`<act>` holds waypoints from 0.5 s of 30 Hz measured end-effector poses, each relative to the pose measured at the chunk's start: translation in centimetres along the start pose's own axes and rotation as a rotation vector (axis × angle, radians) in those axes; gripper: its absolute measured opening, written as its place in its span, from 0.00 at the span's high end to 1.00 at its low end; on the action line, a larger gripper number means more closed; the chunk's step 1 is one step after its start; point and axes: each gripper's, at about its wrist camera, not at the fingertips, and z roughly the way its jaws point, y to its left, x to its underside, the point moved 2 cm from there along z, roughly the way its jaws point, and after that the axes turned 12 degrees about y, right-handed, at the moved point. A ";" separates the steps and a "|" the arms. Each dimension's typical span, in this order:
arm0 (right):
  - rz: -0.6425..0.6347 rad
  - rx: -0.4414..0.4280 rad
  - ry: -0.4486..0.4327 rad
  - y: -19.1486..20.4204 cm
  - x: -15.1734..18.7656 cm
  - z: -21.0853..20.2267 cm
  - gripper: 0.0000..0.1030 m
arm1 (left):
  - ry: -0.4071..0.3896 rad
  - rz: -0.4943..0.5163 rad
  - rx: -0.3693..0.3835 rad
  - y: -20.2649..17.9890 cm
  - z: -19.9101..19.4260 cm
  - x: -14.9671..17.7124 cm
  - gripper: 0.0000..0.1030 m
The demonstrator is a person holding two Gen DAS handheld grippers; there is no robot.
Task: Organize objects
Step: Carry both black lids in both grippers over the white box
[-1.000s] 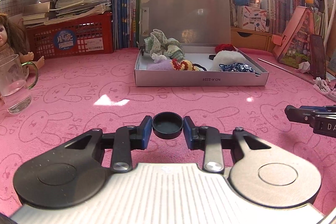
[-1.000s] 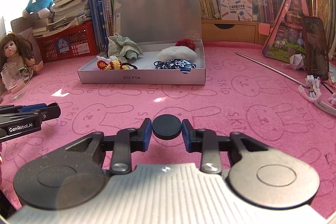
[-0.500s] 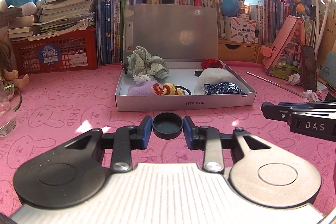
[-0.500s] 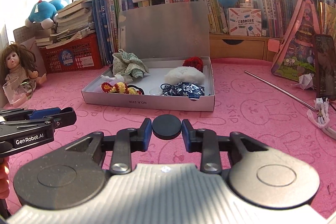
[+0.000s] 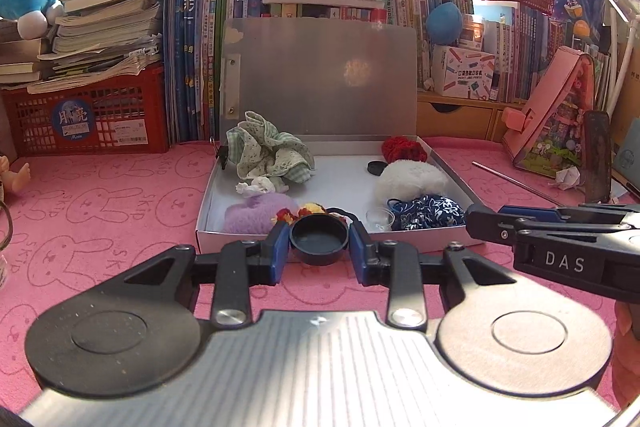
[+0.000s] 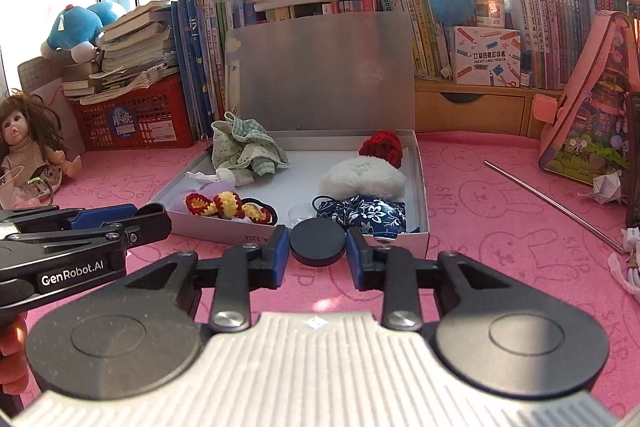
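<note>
Your left gripper (image 5: 319,243) is clenched on a black cap (image 5: 319,240), hollow side up, its blue pads pressing the rim from both sides. Your right gripper (image 6: 317,244) grips a black disc (image 6: 317,242) the same way, flat face up; it may be a matching cap turned over, though from this angle that is hard to tell. Both pieces hang in the air just in front of the near wall of the white box (image 5: 420,243), which sits on the pink bunny-print mat (image 5: 112,203) with its lid standing upright at the back.

Inside the box, a green checked cloth (image 5: 272,157) lies at the back left, a purple plush piece (image 5: 256,213) at the front left, a red knitted item (image 5: 402,147) at the back right. A white fluffy pad (image 5: 412,179) sits in front of the red knit, and a blue floral pouch (image 5: 428,213) lies at the front right. A small black cap (image 5: 375,167) rests on the box floor beside the white pad.

Left of the box stands a red crate (image 5: 84,115) loaded with books, and behind the box a row of books topped with plush toys.
</note>
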 end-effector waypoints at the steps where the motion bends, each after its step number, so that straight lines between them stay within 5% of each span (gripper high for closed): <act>1: 0.002 0.001 0.000 0.0 -0.4 0.3 0.65 | 0.000 -0.006 0.001 0.1 0.4 -0.5 0.63; 15: 0.005 0.010 0.017 -0.3 -4.9 5.2 0.65 | 0.044 -0.024 -0.060 0.6 6.8 -5.9 0.63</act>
